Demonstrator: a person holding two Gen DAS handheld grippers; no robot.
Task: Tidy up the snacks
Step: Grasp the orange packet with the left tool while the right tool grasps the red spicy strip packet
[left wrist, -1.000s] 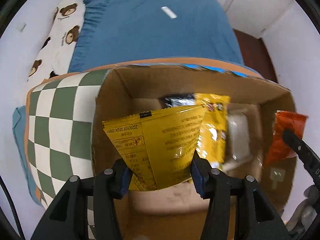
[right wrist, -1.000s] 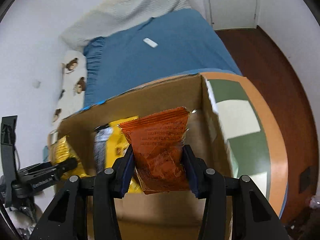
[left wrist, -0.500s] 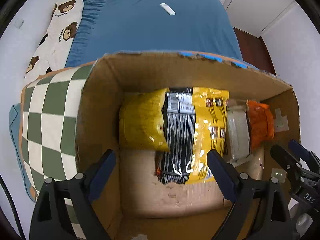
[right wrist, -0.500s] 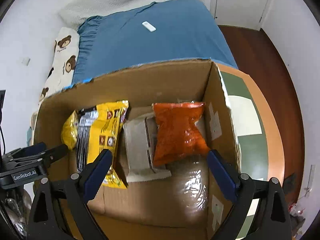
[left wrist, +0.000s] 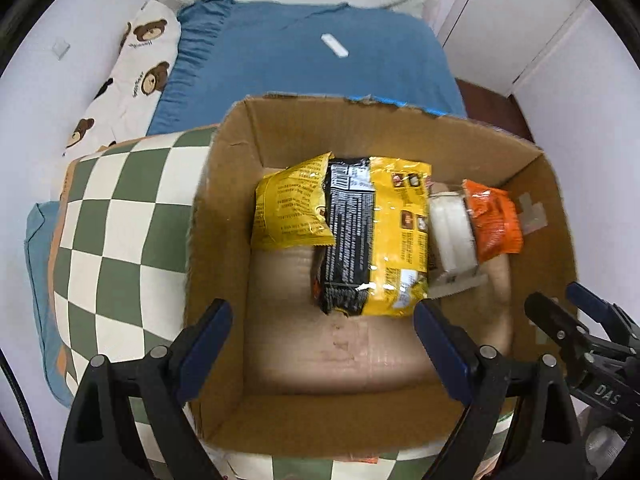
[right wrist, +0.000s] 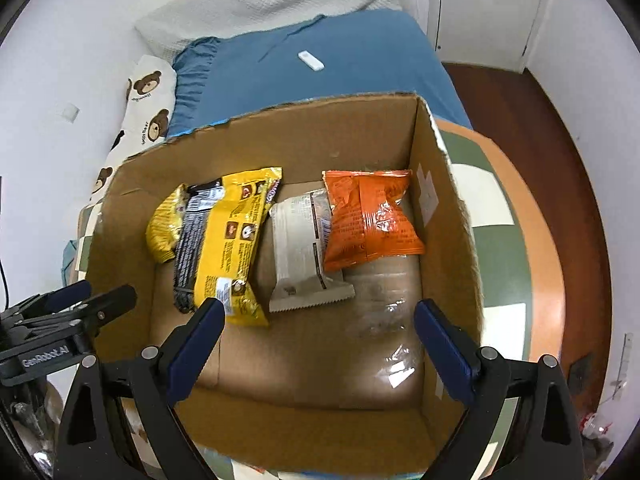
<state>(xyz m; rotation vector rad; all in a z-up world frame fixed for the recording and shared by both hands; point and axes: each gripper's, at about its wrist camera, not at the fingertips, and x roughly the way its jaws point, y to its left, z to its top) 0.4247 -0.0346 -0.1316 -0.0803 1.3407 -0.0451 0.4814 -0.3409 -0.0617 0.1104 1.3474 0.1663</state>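
Note:
An open cardboard box [left wrist: 224, 200] [right wrist: 436, 200] holds several snack packs in a row. A small yellow bag [left wrist: 288, 208] [right wrist: 164, 228] lies at the left, then a yellow-and-black bag [left wrist: 372, 240] [right wrist: 224, 240], a pale grey pack [left wrist: 452, 232] [right wrist: 300, 252] and an orange bag [left wrist: 494, 220] [right wrist: 368, 220]. My left gripper [left wrist: 322, 320] is open and empty above the box's near left part. My right gripper [right wrist: 318, 320] is open and empty above its near right part; it also shows at the right edge of the left wrist view [left wrist: 580, 320].
The box stands on a round table with a green-and-white checked cloth [left wrist: 120, 240] [right wrist: 492, 240]. Behind it is a bed with a blue sheet [left wrist: 300, 76], a white remote [left wrist: 334, 45] and a bear-print pillow [left wrist: 136, 80]. Dark wooden floor [right wrist: 560, 120] lies to the right.
Both grippers let go of their bags: the small yellow bag and the orange bag now lie in the box. Both grippers opened and drew back above the box.

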